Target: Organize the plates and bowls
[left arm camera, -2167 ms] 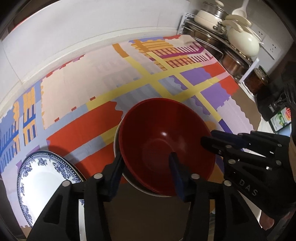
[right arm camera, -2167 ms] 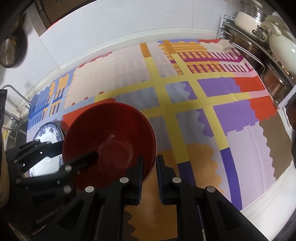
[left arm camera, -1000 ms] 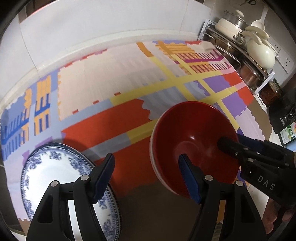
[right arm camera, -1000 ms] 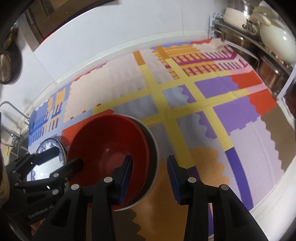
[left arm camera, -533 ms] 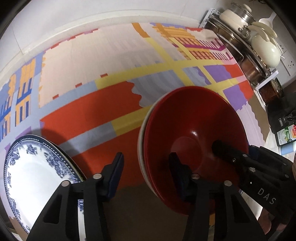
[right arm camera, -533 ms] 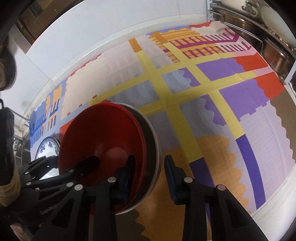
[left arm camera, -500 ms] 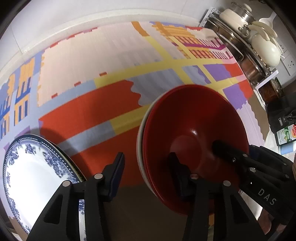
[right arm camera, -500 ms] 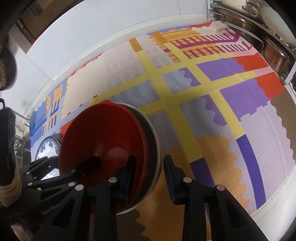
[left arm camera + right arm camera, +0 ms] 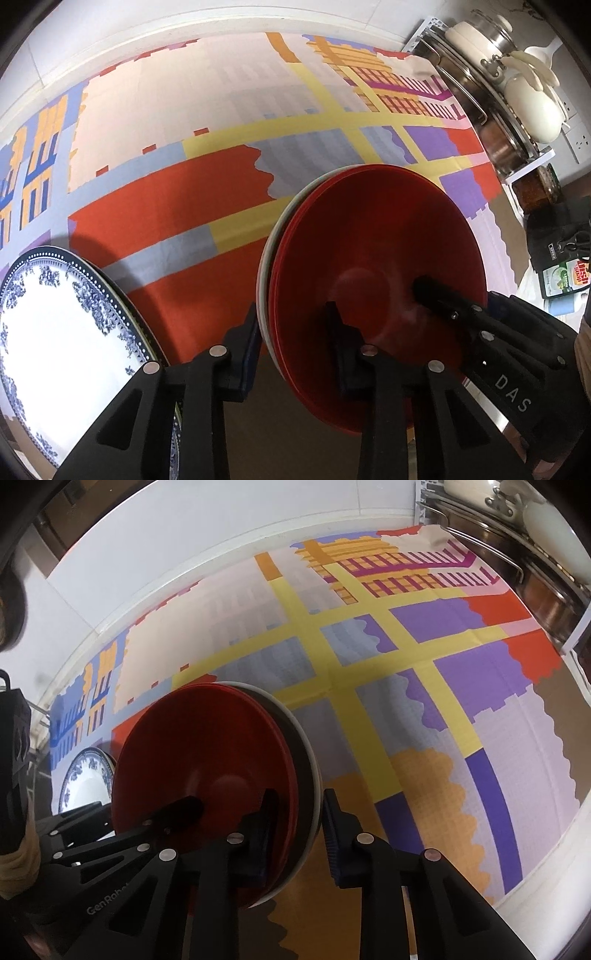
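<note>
A red bowl sits nested in a white bowl on the patterned cloth. My left gripper straddles the stack's near-left rim. Its jaws are closing, with the outer pad against the white rim and the inner finger on the red wall. My right gripper straddles the opposite rim of the red bowl and white bowl. Its jaws are closing too, one finger inside and a thin gap left at the outer pad. A blue-and-white plate lies left of the stack.
The colourful patchwork cloth covers the counter up to a white wall. A metal rack with pots and a cream kettle stands at the far right. A dish-soap pack lies beyond the cloth's right edge.
Both pairs of jaws have narrowed around the stack's rims over the last second. The left outer pad has come up against the white rim. The bowls have stayed where they were.
</note>
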Motion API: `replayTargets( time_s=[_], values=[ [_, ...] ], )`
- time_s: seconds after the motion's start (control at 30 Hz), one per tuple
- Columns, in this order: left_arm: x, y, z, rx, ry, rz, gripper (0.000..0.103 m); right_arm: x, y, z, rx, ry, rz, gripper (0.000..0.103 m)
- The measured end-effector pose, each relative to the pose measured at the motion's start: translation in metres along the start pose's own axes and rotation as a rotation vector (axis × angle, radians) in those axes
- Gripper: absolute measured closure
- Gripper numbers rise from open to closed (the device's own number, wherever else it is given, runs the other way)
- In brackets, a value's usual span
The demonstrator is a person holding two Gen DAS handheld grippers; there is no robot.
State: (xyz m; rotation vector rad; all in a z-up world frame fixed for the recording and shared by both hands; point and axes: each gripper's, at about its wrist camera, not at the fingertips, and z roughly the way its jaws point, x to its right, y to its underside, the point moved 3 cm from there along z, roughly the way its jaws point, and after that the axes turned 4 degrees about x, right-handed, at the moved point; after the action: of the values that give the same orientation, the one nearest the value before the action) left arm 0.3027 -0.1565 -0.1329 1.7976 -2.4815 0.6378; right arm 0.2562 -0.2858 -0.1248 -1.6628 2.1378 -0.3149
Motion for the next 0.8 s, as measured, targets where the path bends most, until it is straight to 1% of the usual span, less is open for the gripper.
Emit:
replayTargets(
  time_s=[0.17,0.4,0.6,0.8],
  values=[
    [-0.002,0.002,-0.007,0.011,-0.016,-0.01,0.071,-0.001,0.001,-0.002,-0.01,-0.013,0.003,0.08],
    [-0.01,0.008,-0.028,0.045,-0.023,-0.035,0.071,-0.014,0.0,-0.017,0.013,-0.021,-0.029,0.08],
    [-0.031,0.018,-0.054,0.087,-0.041,-0.088,0.072,-0.038,-0.002,-0.03,0.032,-0.054,-0.08,0.08],
    [-0.06,0.036,-0.078,0.132,-0.086,-0.162,0.072,-0.074,0.0,-0.037,0.039,-0.107,-0.164,0.08]
  ],
)
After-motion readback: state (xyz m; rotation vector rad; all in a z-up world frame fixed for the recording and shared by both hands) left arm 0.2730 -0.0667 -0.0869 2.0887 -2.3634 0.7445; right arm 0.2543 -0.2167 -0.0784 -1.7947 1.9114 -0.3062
